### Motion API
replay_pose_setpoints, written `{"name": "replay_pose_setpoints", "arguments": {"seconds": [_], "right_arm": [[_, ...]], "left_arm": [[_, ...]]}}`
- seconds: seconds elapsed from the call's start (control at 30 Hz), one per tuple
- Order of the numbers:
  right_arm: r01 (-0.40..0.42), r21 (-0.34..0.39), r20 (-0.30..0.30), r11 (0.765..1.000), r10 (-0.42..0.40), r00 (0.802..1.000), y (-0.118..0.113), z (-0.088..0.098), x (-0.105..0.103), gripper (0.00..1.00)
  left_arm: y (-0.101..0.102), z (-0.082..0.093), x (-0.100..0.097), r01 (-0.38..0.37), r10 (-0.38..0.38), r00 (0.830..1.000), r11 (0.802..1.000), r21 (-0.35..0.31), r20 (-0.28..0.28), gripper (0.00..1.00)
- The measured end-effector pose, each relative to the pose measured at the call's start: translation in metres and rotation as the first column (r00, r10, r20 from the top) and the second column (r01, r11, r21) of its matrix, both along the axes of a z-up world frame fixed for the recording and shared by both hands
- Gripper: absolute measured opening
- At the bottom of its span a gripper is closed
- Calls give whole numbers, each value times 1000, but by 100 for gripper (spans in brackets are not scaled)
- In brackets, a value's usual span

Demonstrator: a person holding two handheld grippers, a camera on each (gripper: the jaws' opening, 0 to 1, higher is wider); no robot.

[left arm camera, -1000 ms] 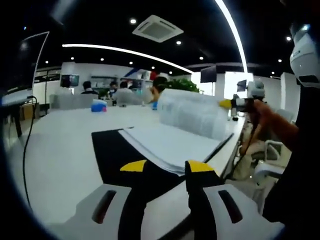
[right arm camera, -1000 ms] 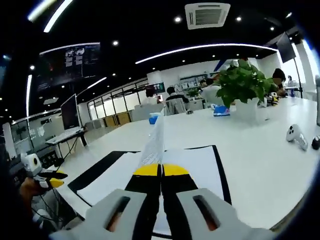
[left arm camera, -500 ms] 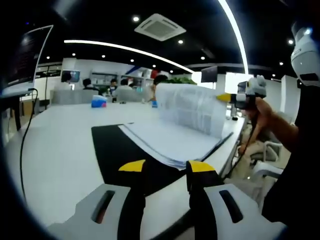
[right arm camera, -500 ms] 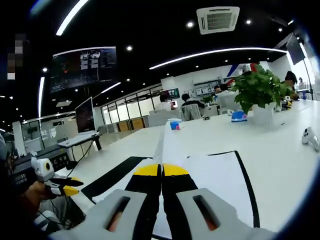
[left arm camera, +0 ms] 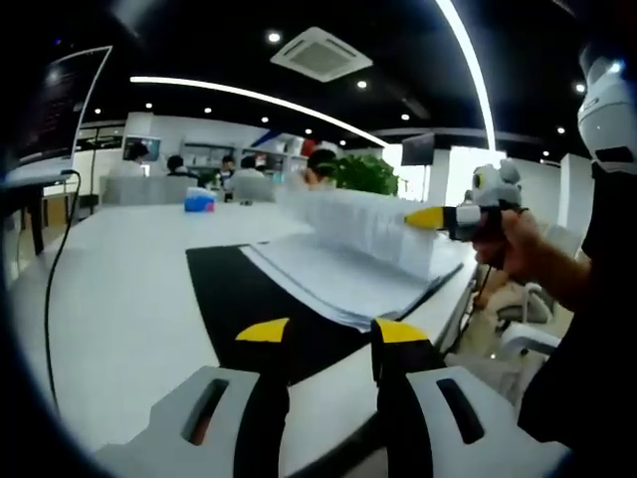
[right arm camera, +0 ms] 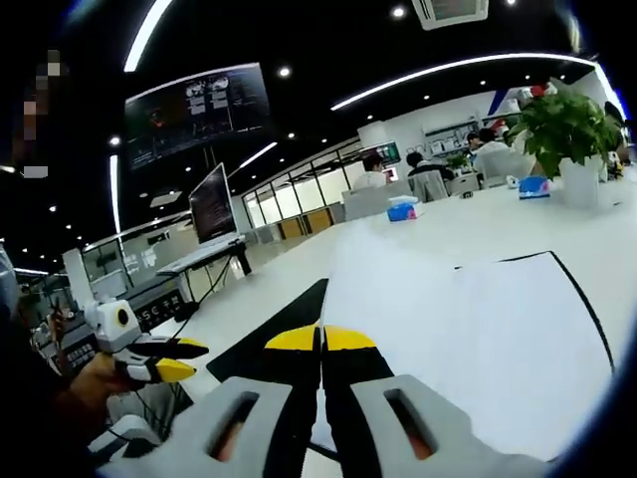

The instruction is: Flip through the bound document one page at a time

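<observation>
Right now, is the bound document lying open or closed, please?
Open: the bound document lies spread on the table, one page lifted by the right gripper.

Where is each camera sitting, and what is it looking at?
Left gripper view: rides on the left gripper, looking across the white table at the open document on its black cover; its own fingers are apart, and the right gripper comes in from the right, lifting a page, with the person's hand behind it.
Right gripper view: rides on the right gripper, fingers shut on that page, looking along the document; the left gripper and a hand show at lower left.
Both share the document, the table and each other's gripper.
</observation>
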State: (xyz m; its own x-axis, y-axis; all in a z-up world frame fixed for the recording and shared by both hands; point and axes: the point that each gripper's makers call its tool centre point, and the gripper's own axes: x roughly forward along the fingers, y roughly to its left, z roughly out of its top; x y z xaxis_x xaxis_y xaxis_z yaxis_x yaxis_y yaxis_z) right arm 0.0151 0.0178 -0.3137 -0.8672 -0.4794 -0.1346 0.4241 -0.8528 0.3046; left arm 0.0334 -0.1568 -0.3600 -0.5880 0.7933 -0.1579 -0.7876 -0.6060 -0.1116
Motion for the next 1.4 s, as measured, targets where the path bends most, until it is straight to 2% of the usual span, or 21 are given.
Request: {"name": "replay_pose_setpoints", "arguments": {"seconds": [0.2, 0.27, 0.47, 0.73, 0.8, 0.83, 0.87, 0.93, 1.0, 1.17, 1.4], "right_arm": [[-71, 30, 42, 997, 70, 997, -31, -18, -2, 2], [-99, 44, 75, 994, 95, 993, -40, -29, -2, 2], [-142, 71, 123, 987, 132, 984, -63, -49, 0, 2], [-159, 126, 193, 979, 133, 972, -66, -76, 3, 2], [-164, 164, 263, 973, 117, 958, -63, -93, 6, 2], [-175, 155, 233, 972, 136, 963, -64, -90, 7, 2], [-161, 138, 242, 977, 125, 962, -64, -90, 8, 2], [-165, 150, 250, 975, 124, 960, -68, -87, 10, 3], [-181, 155, 250, 971, 138, 958, -67, -88, 3, 5], [-205, 150, 227, 967, 168, 959, -77, -86, 8, 13], [-232, 174, 200, 957, 196, 960, -82, -84, 10, 18]], "left_arm": [[-2, -2, -1, -2, 2, 1000, 1000, -3, 3, 33], [-1, -2, -1, 2, -2, 1000, 1000, 6, 8, 33], [0, 0, -4, 6, -6, 1000, 1000, 11, 4, 32], [-2, -3, -7, 1, -1, 1000, 1000, 2, 12, 32], [-1, -4, -7, 0, 0, 1000, 1000, 1, 11, 31], [-1, -4, -8, -3, 3, 1000, 1000, -2, 10, 31], [0, -5, -8, -5, 5, 1000, 1000, -4, 10, 31], [1, -5, -9, -6, 6, 1000, 1000, -3, 15, 31], [4, -5, -9, 0, 0, 1000, 1000, -5, 15, 31], [8, -6, -8, 13, -13, 1000, 1000, -17, 11, 30], [9, -13, -3, 16, -15, 999, 999, -32, 30, 30]]}}
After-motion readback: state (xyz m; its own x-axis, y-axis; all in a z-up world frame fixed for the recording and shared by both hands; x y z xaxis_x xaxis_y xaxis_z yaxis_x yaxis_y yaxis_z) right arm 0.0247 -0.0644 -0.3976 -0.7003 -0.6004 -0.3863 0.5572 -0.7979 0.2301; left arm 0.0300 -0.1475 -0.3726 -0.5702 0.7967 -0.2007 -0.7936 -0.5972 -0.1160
